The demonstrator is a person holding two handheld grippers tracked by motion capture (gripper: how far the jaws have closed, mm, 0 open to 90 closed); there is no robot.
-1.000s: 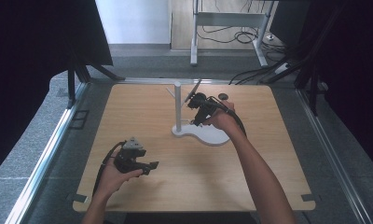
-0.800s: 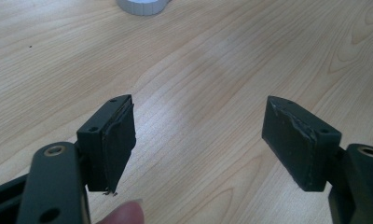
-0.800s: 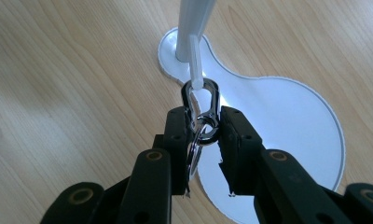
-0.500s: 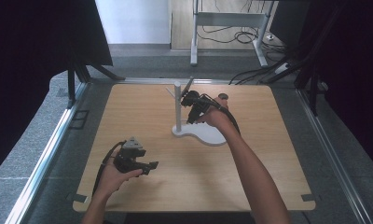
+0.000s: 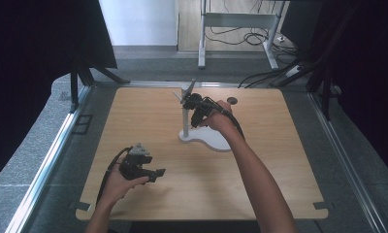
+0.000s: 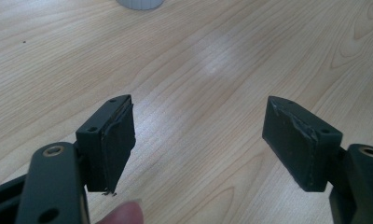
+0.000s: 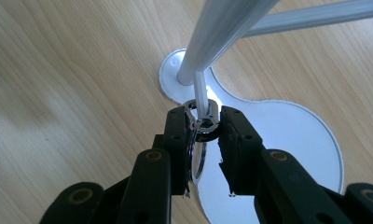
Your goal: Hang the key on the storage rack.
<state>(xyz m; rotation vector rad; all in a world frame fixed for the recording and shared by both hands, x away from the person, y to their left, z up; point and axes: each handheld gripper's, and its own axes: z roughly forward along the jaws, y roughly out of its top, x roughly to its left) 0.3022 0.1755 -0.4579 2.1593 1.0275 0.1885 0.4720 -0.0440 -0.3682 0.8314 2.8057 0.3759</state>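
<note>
While the right gripper (image 7: 204, 125) is hovering beside the post of a white stand (image 7: 287, 135), its fingers (image 7: 177, 140) are clamping a shiny metal ring (image 7: 201, 122), which is sitting around a thin white peg (image 7: 201, 95) sticking out from the post. From the high view, the stand (image 5: 209, 138) is sitting near the middle of the wooden surface (image 5: 134, 116), its curved base lying flat. Nearer the front left, the left gripper (image 5: 155, 174) is resting low over the bare wood, its fingers (image 6: 112, 140) standing wide apart and gripping nothing.
</note>
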